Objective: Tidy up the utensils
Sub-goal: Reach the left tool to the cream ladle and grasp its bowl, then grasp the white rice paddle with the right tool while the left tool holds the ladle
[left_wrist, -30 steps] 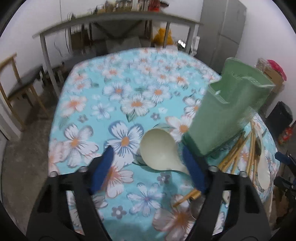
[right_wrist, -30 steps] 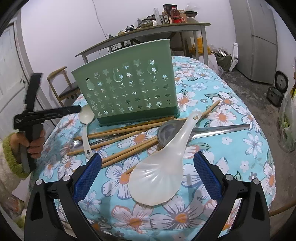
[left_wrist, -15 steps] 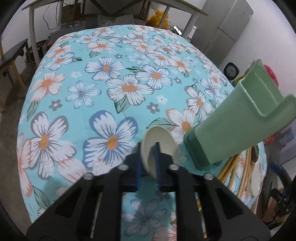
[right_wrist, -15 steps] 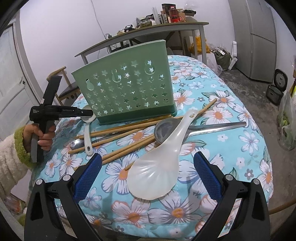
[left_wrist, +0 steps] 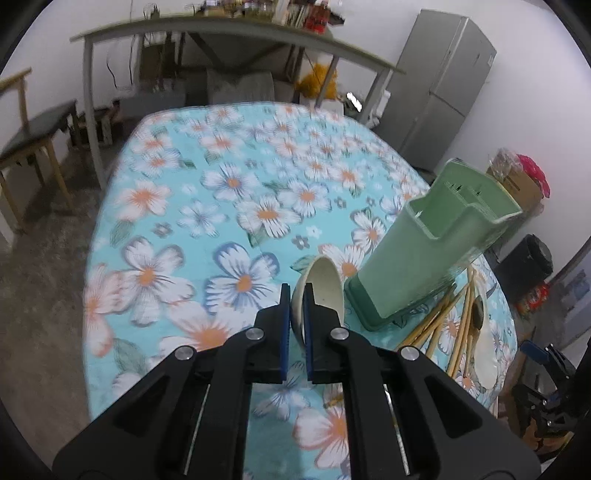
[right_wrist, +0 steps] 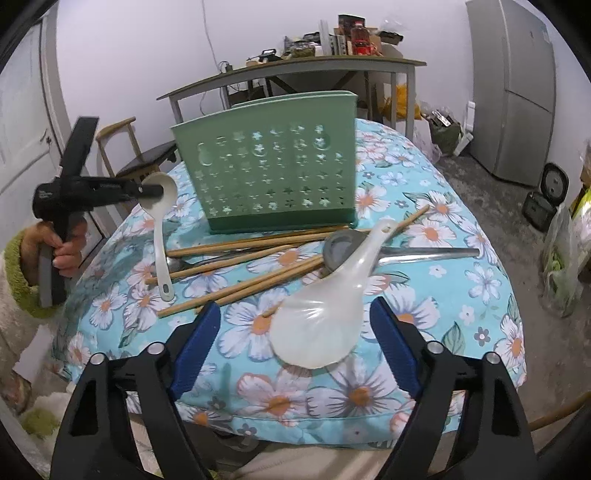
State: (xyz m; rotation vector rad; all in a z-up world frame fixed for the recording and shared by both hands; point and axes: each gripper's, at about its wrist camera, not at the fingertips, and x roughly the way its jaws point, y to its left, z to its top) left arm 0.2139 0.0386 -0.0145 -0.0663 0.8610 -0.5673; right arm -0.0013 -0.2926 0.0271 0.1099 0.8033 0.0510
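Observation:
My left gripper [left_wrist: 295, 295] is shut on the bowl of a cream ladle spoon [left_wrist: 321, 284] and holds it lifted, just left of the green utensil holder [left_wrist: 436, 254]. In the right wrist view the left gripper [right_wrist: 147, 191] shows at the left with the ladle spoon [right_wrist: 160, 236] hanging handle down above the table. The green holder [right_wrist: 269, 177] stands upright behind a pile of wooden chopsticks [right_wrist: 243, 266], a metal spoon [right_wrist: 388, 251] and a white rice paddle [right_wrist: 325, 310]. My right gripper [right_wrist: 291, 347] is open and empty, near the rice paddle.
The round table has a blue floral cloth [left_wrist: 229, 206]. A grey shelf table [left_wrist: 229, 29] and a fridge [left_wrist: 439, 99] stand behind it. A wooden chair [right_wrist: 129, 155] stands at the far left. Bags [right_wrist: 565, 258] lie on the floor at the right.
My left gripper shut on the ladle spoon's bowl and lifted it off the table, so its handle now hangs down. The right gripper has barely moved.

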